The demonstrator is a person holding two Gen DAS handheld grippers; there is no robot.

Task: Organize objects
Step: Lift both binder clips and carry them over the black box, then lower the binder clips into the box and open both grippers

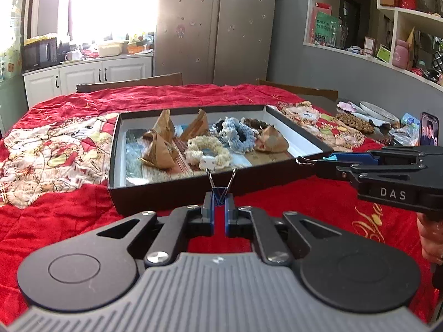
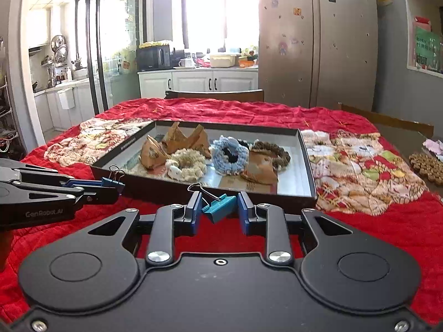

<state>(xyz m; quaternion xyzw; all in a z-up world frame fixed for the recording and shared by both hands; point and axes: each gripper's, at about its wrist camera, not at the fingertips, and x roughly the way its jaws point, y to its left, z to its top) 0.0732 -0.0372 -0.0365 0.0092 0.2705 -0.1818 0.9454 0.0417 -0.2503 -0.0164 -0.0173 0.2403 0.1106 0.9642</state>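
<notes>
Right wrist view, teal binder clip (image 2: pixel 220 207) tilted, wire handles up-left, between fingers (image 2: pixel 195 207).

Red quilted cloth (image 1: pixel 166 96), fridge (image 2: pixel 318 41), microwave (image 2: pixel 153 58), wall shelves (image 1: pixel 387 13)

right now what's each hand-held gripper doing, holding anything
Left hand-held gripper: shut on a dark blue metal binder clip.
Right hand-held gripper: shut on a teal metal binder clip.

Scrunchies (image 2: pixel 229 156) in box (image 2: pixel 307 163) on quilt (image 2: pixel 360 221)
</notes>
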